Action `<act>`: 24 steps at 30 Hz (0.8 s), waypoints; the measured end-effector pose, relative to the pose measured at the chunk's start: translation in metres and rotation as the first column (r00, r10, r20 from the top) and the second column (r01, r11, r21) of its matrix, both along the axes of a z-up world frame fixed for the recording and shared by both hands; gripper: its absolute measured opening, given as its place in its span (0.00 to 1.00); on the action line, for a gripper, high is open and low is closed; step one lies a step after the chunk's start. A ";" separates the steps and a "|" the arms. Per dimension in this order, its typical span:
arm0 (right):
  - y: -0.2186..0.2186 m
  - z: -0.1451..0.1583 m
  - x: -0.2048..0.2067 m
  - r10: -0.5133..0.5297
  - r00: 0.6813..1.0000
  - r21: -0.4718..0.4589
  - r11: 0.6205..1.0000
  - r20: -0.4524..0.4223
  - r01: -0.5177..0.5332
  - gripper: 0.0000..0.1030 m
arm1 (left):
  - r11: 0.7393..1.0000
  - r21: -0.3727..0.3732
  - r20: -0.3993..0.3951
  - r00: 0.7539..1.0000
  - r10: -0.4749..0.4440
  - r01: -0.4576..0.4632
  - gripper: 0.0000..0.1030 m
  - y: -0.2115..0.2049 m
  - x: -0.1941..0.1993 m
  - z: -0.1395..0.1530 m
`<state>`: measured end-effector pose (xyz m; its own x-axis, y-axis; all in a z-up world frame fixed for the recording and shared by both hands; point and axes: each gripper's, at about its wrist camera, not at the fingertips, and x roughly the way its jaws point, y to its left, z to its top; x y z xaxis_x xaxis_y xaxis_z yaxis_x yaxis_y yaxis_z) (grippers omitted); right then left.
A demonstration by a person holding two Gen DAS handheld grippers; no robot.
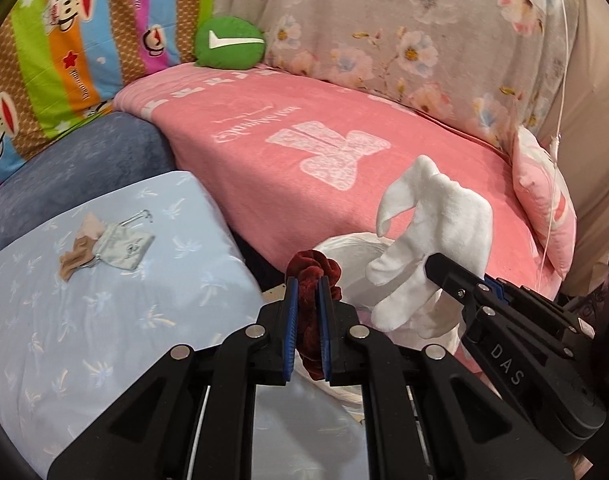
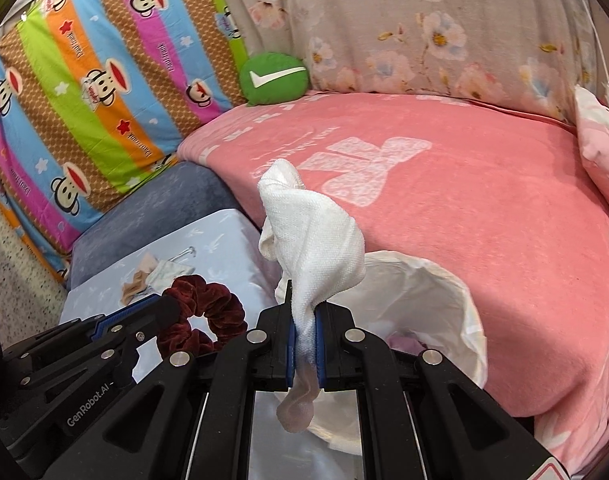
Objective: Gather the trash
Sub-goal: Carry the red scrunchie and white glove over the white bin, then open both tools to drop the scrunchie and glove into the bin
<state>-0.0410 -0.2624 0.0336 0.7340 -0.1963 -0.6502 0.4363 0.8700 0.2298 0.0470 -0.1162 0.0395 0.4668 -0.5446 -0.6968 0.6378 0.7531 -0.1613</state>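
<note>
A dark red velvet scrunchie [image 1: 310,280] is clamped between the blue pads of the left claw [image 1: 307,320], whose jaws are nearly closed on it. A white glove [image 2: 310,248] is pinched in the right claw [image 2: 304,344], also almost fully closed, with the glove's fingers standing up above the pads and a thin end hanging below them. Both claws are held close together, just beside a white-lined trash bin [image 2: 460,300] that is set against the edge of a bed covered by a pink blanket [image 2: 464,208]. Something purplish is seen inside the bin. On a light blue cushion [image 1: 104,320] to the left, a small beige cloth [image 1: 78,258] and a pale pouch [image 1: 124,246] are left lying, touching each other. A green round cushion [image 1: 229,43] is propped at the head of the bed.
</note>
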 end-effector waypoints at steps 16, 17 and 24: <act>-0.038 -0.018 -0.027 -0.077 0.997 0.029 0.997 -0.019 0.077 0.13 | 0.997 0.024 -0.004 0.998 -0.066 0.066 0.12 -0.046 -0.019 -0.009; -0.039 -0.018 -0.027 -0.081 0.997 0.031 0.996 -0.018 0.081 0.13 | 0.998 0.024 -0.005 0.998 -0.063 0.063 0.12 -0.047 -0.019 -0.010; -0.043 -0.022 -0.029 -0.089 0.996 0.041 0.995 -0.019 0.090 0.13 | 0.999 0.035 0.002 0.999 -0.037 0.037 0.27 -0.048 -0.017 -0.012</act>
